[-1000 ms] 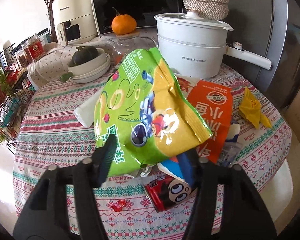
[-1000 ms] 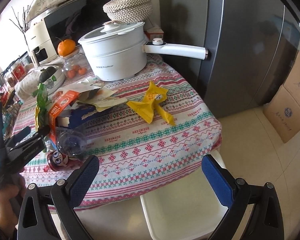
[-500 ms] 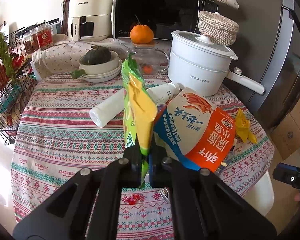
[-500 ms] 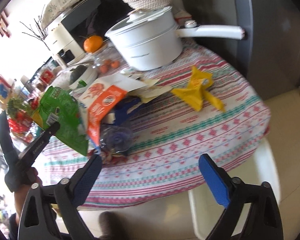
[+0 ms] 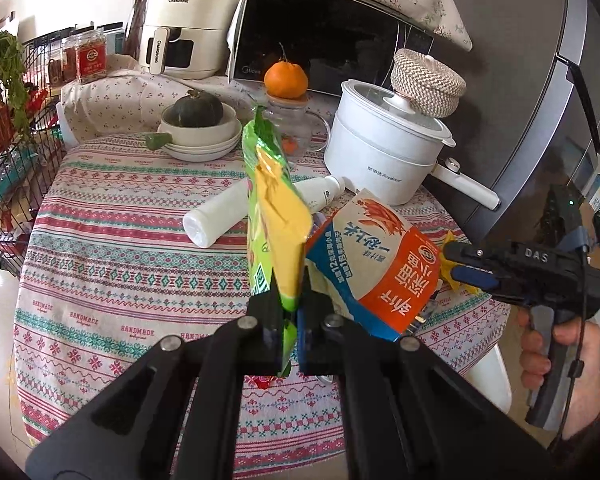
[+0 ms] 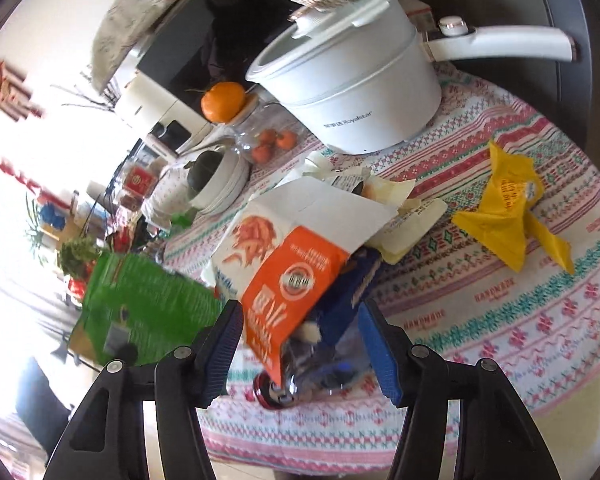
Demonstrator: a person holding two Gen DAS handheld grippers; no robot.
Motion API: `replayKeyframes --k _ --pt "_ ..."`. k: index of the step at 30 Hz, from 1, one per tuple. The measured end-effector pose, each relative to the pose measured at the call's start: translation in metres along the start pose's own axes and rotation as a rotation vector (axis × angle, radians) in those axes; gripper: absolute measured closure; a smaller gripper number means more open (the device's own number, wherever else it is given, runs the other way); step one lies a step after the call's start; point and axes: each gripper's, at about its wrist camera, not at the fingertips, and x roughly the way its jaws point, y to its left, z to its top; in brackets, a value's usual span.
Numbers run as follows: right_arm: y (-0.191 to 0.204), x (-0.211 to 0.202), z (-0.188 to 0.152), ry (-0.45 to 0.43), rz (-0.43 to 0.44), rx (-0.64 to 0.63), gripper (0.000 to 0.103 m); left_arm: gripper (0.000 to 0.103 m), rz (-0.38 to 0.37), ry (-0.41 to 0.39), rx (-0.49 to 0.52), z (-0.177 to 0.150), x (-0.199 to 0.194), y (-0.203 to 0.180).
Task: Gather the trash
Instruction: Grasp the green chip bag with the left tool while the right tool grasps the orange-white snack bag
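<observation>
While clamped on the lower edge of the green snack bag, left tongs hold it upright and edge-on above the desk, pads pinching it near 6 o'clock in the left wrist view. Behind it, toward 11 o'clock, lies a white bottle on its side on the patterned cloth. Leaning just to the right of the green bag: an orange-and-white packet, propped among the pile of trash. Farther right, at 3 o'clock, right tongs reach in beside that packet, gripped by a hand. From the right wrist view, jaws part-open and just been closing, astride the packet's lower corner with pads not yet pressing. Toward 2 o'clock there, a crumpled yellow wrapper lies apart on the cloth, below the white pot.
</observation>
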Motion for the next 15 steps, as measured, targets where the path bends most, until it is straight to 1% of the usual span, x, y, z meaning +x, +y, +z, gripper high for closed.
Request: replayKeyframes --k 4,5,7,8,9,10,11,13,15 --pt "-0.008 0.024 0.013 0.031 0.008 0.042 0.042 0.098 -0.013 0.020 -0.003 0.001 0.004 0.000" --pt "-0.009 0.032 0.015 0.036 0.024 0.056 0.043 0.098 -0.015 0.026 -0.004 0.001 0.004 0.001" --pt "-0.012 0.036 0.017 0.016 0.059 0.080 0.045 0.098 -0.017 0.032 -0.010 0.001 0.005 0.002" --pt "-0.014 0.036 0.019 0.002 0.081 0.089 0.049 0.098 -0.017 0.034 -0.011 0.001 0.005 0.002" --pt "-0.015 0.036 0.021 -0.015 0.113 0.106 0.052 0.098 -0.018 0.035 -0.012 0.001 0.005 0.003" --pt "-0.016 0.036 0.023 -0.025 0.152 0.127 0.058 0.098 -0.017 0.035 -0.012 0.001 0.004 0.003" --pt "-0.018 0.035 0.024 -0.034 0.186 0.147 0.061 0.098 -0.016 0.037 -0.012 0.001 0.004 0.003" --pt "-0.016 0.033 0.026 -0.054 0.258 0.166 0.064 0.098 -0.016 0.043 -0.018 0.001 0.006 0.005" --pt "-0.009 0.032 0.026 -0.060 0.291 0.153 0.066 0.098 -0.019 0.054 -0.025 0.000 0.008 0.005"
